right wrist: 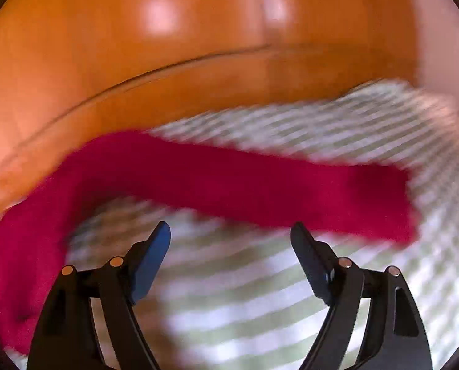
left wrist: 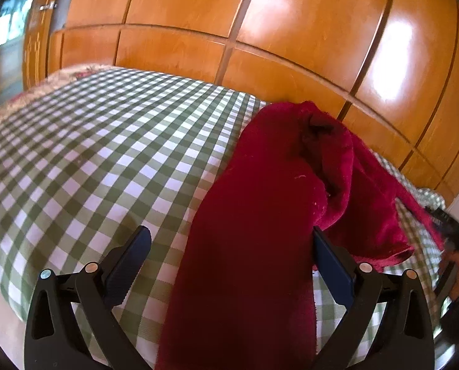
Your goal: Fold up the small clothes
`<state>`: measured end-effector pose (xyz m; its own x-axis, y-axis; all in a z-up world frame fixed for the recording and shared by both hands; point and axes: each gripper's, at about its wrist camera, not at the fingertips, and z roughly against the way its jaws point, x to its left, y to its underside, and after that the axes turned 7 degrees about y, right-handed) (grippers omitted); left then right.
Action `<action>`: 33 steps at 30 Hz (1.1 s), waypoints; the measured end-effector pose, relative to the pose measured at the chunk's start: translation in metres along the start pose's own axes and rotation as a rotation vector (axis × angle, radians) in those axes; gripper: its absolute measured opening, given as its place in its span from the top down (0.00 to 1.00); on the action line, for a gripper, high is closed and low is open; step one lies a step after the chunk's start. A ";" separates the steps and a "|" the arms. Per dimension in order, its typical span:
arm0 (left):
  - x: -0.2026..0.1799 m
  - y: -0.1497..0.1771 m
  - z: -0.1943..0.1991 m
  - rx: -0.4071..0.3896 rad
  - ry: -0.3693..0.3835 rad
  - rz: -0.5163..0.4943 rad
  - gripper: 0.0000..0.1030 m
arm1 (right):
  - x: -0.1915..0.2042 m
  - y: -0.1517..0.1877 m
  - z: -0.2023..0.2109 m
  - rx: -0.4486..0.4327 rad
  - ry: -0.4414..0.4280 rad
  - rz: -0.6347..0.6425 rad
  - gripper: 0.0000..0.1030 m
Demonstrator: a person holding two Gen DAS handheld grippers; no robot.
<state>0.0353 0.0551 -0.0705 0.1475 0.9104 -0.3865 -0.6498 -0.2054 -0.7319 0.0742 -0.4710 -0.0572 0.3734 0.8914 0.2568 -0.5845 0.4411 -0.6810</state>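
Note:
A dark red fleece garment point(left wrist: 260, 215) lies crumpled on the green-and-white checked cloth point(left wrist: 91, 154). In the left wrist view one long part of it runs down between my fingers. My left gripper point(left wrist: 229, 240) is open, its jaws wide apart on either side of that strip, not pinching it. In the blurred right wrist view the garment point(right wrist: 229, 182) stretches across the cloth point(right wrist: 245, 293) just beyond my fingertips. My right gripper point(right wrist: 231, 231) is open and empty, a little short of the garment.
A glossy orange wooden panelled wall point(left wrist: 260, 30) stands right behind the cloth-covered surface. A floral cover point(left wrist: 44, 83) shows at the far left edge. The other gripper and hand point(left wrist: 454, 246) show at the right edge.

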 end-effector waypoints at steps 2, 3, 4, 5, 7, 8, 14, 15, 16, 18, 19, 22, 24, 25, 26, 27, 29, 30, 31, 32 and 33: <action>0.003 -0.002 0.004 -0.013 0.029 0.030 0.03 | 0.023 0.016 -0.009 0.097 -0.164 -0.039 0.28; 0.006 -0.003 0.007 -0.024 0.042 0.049 0.03 | 0.038 0.024 -0.013 0.137 -0.224 -0.047 0.31; 0.008 -0.004 0.009 -0.034 0.050 0.067 0.03 | 0.046 0.029 -0.015 0.154 -0.249 -0.045 0.32; 0.010 -0.005 0.011 -0.041 0.052 0.082 0.04 | 0.061 0.035 -0.017 0.176 -0.302 -0.032 0.32; 0.016 -0.007 0.012 -0.046 0.051 0.122 0.04 | 0.083 0.042 -0.017 0.187 -0.366 0.010 0.39; 0.020 -0.005 0.011 -0.041 0.051 0.149 0.03 | 0.097 0.047 -0.017 0.206 -0.403 0.049 0.43; 0.031 0.002 0.001 0.024 0.130 0.258 0.04 | 0.123 0.055 -0.001 0.218 -0.524 0.135 0.92; 0.030 0.002 0.002 0.024 0.128 0.251 0.04 | 0.115 0.050 0.004 0.195 -0.534 0.100 0.92; 0.028 0.003 0.002 0.026 0.127 0.244 0.04 | 0.106 0.046 0.008 0.181 -0.536 0.074 0.92; 0.026 0.004 0.001 0.032 0.129 0.237 0.04 | 0.082 0.034 0.019 0.130 -0.510 0.001 0.92; 0.027 0.004 0.001 0.034 0.131 0.236 0.04 | 0.072 0.029 0.023 0.108 -0.481 -0.023 0.92; 0.027 0.005 0.000 0.042 0.137 0.228 0.04 | 0.034 0.014 0.021 0.067 -0.303 -0.073 0.92; 0.026 0.004 -0.003 0.050 0.135 0.214 0.04 | 0.018 0.013 0.010 0.111 -0.200 -0.116 0.85; 0.026 0.004 -0.004 0.055 0.132 0.205 0.04 | 0.013 0.012 0.007 0.119 -0.171 -0.135 0.59; 0.024 0.004 -0.005 0.059 0.130 0.195 0.04 | 0.007 0.012 0.009 0.114 -0.113 -0.167 0.40; 0.024 0.005 -0.004 0.062 0.130 0.191 0.04 | 0.005 0.012 0.014 0.078 -0.079 -0.194 0.25; 0.025 0.005 -0.005 0.066 0.130 0.193 0.05 | 0.010 0.008 0.022 0.019 -0.060 -0.176 0.25; 0.025 0.005 -0.005 0.067 0.133 0.195 0.11 | 0.020 0.006 0.026 -0.014 -0.022 -0.133 0.25; 0.025 0.006 -0.004 0.070 0.136 0.196 0.16 | 0.035 0.007 0.027 -0.037 0.006 -0.095 0.25; 0.025 0.007 -0.005 0.078 0.138 0.197 0.24 | 0.051 0.007 0.026 -0.057 0.040 -0.024 0.23; 0.024 0.007 -0.006 0.089 0.149 0.199 0.33 | 0.063 0.010 0.022 -0.056 0.055 0.041 0.16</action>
<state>0.0394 0.0735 -0.0883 0.1140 0.7908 -0.6013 -0.7393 -0.3368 -0.5831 0.0765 -0.4083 -0.0327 0.3902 0.9006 0.1912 -0.5592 0.3968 -0.7279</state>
